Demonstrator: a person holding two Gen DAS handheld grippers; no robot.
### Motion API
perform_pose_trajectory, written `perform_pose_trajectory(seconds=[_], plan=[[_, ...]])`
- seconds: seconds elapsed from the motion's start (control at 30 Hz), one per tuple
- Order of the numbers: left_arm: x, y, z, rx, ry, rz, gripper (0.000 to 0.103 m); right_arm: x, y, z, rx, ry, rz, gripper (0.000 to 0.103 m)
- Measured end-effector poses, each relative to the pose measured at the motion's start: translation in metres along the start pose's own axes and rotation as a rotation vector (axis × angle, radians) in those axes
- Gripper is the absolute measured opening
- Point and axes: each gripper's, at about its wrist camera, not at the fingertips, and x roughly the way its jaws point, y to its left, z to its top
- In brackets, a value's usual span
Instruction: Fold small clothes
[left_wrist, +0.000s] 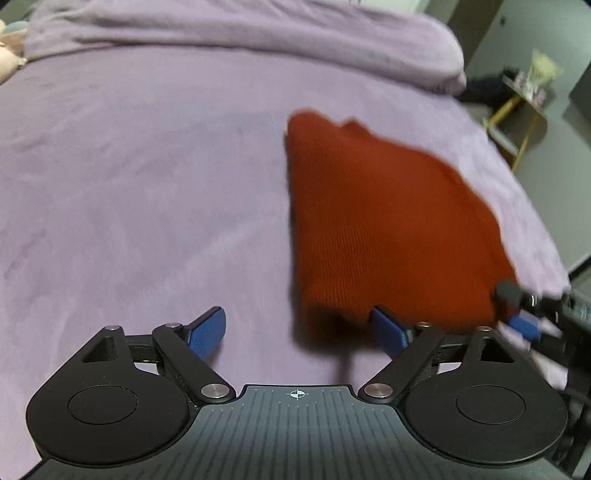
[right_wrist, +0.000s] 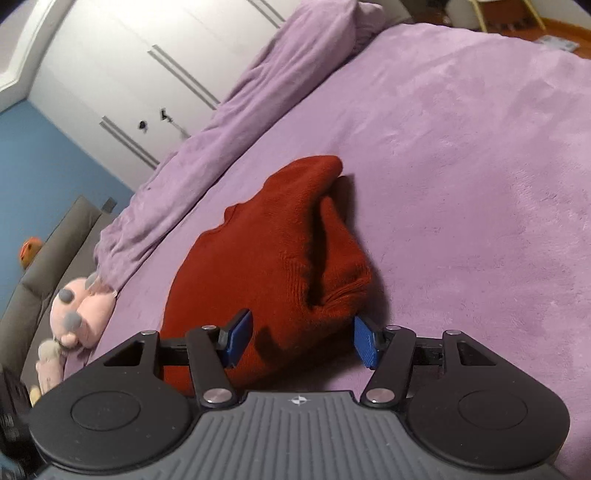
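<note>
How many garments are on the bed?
1: a red knit, folded over, lies on the purple bed just ahead of both tongs. Others may lie outside the views.

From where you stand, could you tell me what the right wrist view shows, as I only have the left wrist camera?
Observer: The red knitted garment lies on the purple bedspread with a raised fold along its right side, not flat.
Operator: Thank you. Is the right gripper holding it?
Observer: No. The right gripper is open; its blue pads flank the garment's near edge without pressing on it.
Operator: Is anything else near the garment on that side?
Observer: A pink plush toy lies at the left edge of the bed, apart from the garment.
</note>
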Motion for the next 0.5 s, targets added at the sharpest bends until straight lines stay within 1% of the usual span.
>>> perform_pose_trajectory(seconds=[0.07,0.1,0.13,0.17,0.2,0.33,0.5], plan=[[0.002,-0.007,-0.001,0.032,0.006,0.027,0.088,0.002,0.005,-0.001,0.000,0.003,-0.031,0.033],[0.006,-0.010,0.001,0.045,0.012,0.053,0.088,0.002,0.005,-0.001,0.009,0.005,-0.025,0.030],[0.010,-0.012,0.002,0.051,0.019,0.070,0.088,0.001,0.004,-0.001,0.027,0.002,0.006,0.025],[0.011,-0.012,0.003,0.050,0.022,0.077,0.087,-0.001,0.002,-0.001,0.048,0.000,0.040,0.024],[0.014,-0.011,0.005,0.046,0.022,0.082,0.087,-0.004,-0.003,-0.001,0.057,0.002,0.054,0.024],[0.019,-0.012,0.008,0.046,0.028,0.103,0.086,-0.005,-0.010,-0.004,0.028,0.027,0.017,0.023],[0.017,-0.006,0.008,0.040,0.025,0.112,0.085,-0.004,-0.003,-0.004,-0.038,0.042,-0.016,0.023]])
